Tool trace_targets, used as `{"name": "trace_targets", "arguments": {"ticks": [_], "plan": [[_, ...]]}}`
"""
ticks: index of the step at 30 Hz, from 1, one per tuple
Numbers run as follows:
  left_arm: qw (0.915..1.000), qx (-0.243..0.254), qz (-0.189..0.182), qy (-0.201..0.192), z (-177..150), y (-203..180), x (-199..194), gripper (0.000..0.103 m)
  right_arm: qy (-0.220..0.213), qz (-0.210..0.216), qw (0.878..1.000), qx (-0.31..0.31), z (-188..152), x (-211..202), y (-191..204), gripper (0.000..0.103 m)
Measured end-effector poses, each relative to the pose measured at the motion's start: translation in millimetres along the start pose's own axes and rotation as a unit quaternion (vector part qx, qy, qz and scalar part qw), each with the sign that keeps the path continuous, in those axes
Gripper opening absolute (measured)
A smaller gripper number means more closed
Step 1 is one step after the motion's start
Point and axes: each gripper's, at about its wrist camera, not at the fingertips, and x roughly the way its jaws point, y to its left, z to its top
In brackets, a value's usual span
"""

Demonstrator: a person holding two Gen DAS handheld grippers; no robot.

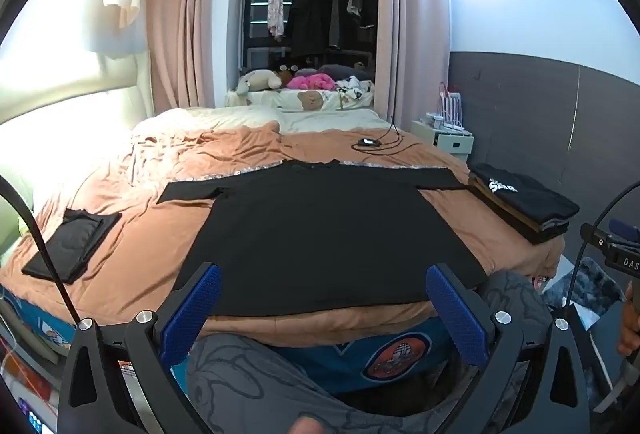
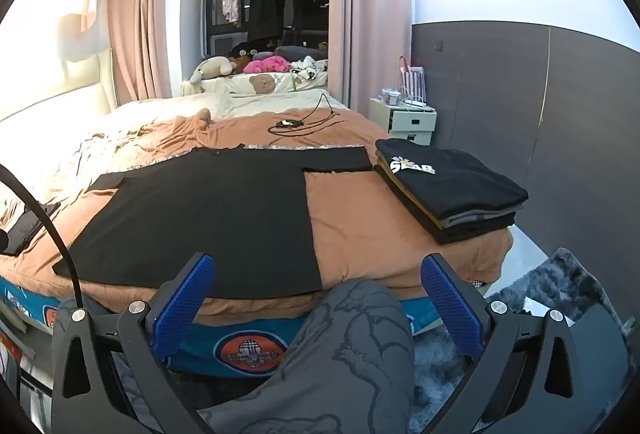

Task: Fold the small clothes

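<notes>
A black T-shirt (image 1: 320,230) lies spread flat on the brown bed cover (image 1: 152,234), sleeves out to both sides, hem at the near edge. In the right wrist view the same T-shirt (image 2: 208,218) fills the left half of the bed. My left gripper (image 1: 323,286) hangs open above the hem's middle, blue pads wide apart, nothing between them. My right gripper (image 2: 318,274) is open too, held over the shirt's near right corner and the person's knee (image 2: 360,330). Neither touches the cloth.
A stack of folded clothes (image 2: 448,186) sits at the bed's right edge, black top with a white print. A folded dark garment (image 1: 72,242) lies at the left. A cable and small device (image 1: 370,143) rest further back. A white nightstand (image 2: 404,120) stands beyond.
</notes>
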Motion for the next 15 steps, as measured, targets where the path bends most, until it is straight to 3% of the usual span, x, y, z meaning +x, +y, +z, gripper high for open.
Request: {"name": "trace_targets", "arguments": {"ticks": [15], "plan": [[1.0, 0.001, 0.0, 0.005, -6.2, 0.0, 2.0, 0.103, 0.001, 0.011, 1.0, 0.003, -0.9, -2.5, -5.1, 0.103]]}}
